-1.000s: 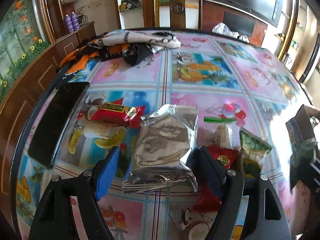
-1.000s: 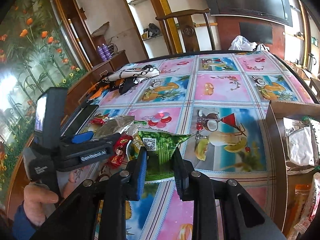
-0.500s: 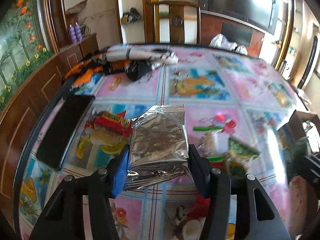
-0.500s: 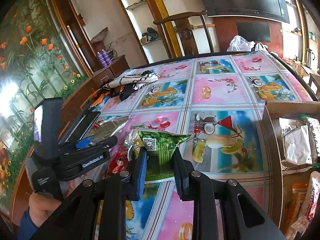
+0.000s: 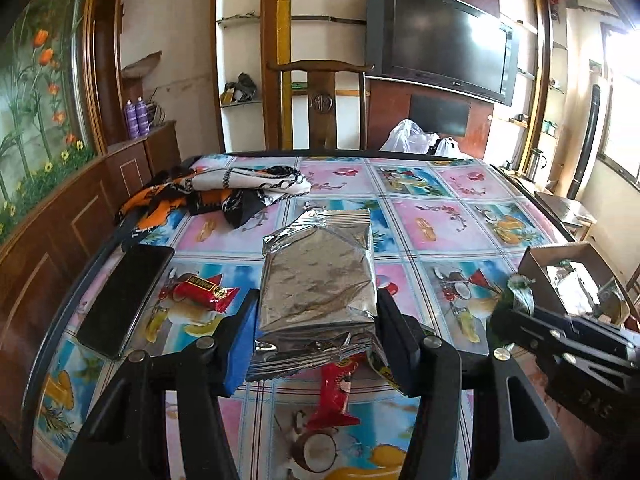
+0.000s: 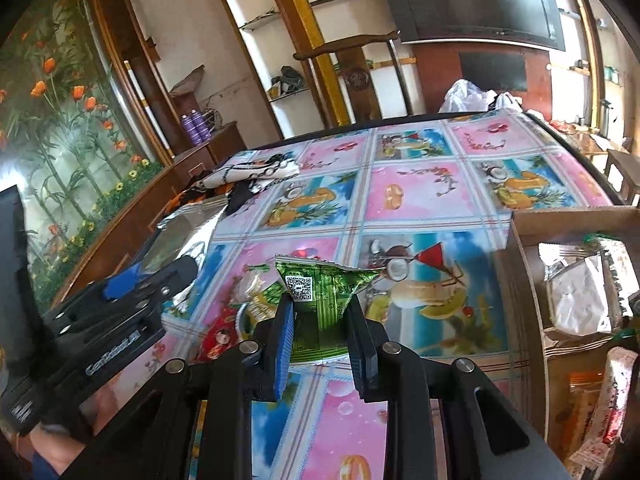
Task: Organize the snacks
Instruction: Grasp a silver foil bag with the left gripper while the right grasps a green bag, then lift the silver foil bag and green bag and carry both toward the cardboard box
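A silver foil snack packet [image 5: 316, 276] hangs above the patterned table, and my left gripper [image 5: 317, 320] is shut on its lower end. That packet [image 6: 188, 232] also shows at the left of the right wrist view. My right gripper [image 6: 321, 312] is shut on a green snack packet [image 6: 320, 280] just over the table. An open cardboard box [image 6: 568, 220] with several wrapped snacks inside stands at the right. On the table lie a red packet [image 5: 204, 290] to the left and another red packet [image 5: 336, 392] under the silver one.
A black phone [image 5: 124, 296] lies near the table's left edge. A patterned cloth [image 5: 224, 188] is bunched at the far left. A wooden chair [image 5: 320, 92] stands behind the table. A hand [image 6: 60, 444] holds the left gripper's handle.
My left gripper closed on the silver packet and lifted it off the table, tilting upward. The right gripper kept its hold on the green packet and hardly moved.
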### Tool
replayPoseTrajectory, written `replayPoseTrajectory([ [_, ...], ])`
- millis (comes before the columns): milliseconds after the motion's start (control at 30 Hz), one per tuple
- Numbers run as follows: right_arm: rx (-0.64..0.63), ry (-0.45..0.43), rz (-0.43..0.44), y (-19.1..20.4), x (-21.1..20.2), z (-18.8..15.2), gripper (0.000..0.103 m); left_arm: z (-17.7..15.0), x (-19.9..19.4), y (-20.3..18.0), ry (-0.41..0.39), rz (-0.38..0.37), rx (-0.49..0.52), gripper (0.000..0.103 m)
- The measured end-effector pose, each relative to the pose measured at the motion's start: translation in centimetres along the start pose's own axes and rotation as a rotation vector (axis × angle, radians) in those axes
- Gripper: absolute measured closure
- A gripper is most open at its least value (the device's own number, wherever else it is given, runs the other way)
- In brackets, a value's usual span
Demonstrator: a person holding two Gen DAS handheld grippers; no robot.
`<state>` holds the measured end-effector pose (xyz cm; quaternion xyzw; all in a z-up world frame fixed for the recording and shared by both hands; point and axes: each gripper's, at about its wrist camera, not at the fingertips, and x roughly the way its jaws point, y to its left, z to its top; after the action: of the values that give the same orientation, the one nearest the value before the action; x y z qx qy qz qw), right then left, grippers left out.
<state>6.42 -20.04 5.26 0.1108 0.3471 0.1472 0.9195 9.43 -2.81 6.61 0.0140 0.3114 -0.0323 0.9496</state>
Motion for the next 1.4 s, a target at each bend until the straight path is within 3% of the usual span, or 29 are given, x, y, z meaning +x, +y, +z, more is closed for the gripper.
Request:
replayPoseTrajectory([
  [667, 0.055, -0.042, -0.048, -1.8, -0.9, 0.6, 0.076, -1.3, -1.4, -3.4, -0.103, 0.101, 0.164, 0.047],
  [1400, 0.172, -0.125, -0.067, -5.6, -4.0, 2.2, 0.076, -1.5, -2.1, -4.5, -0.180, 0.173, 0.228, 0.047],
])
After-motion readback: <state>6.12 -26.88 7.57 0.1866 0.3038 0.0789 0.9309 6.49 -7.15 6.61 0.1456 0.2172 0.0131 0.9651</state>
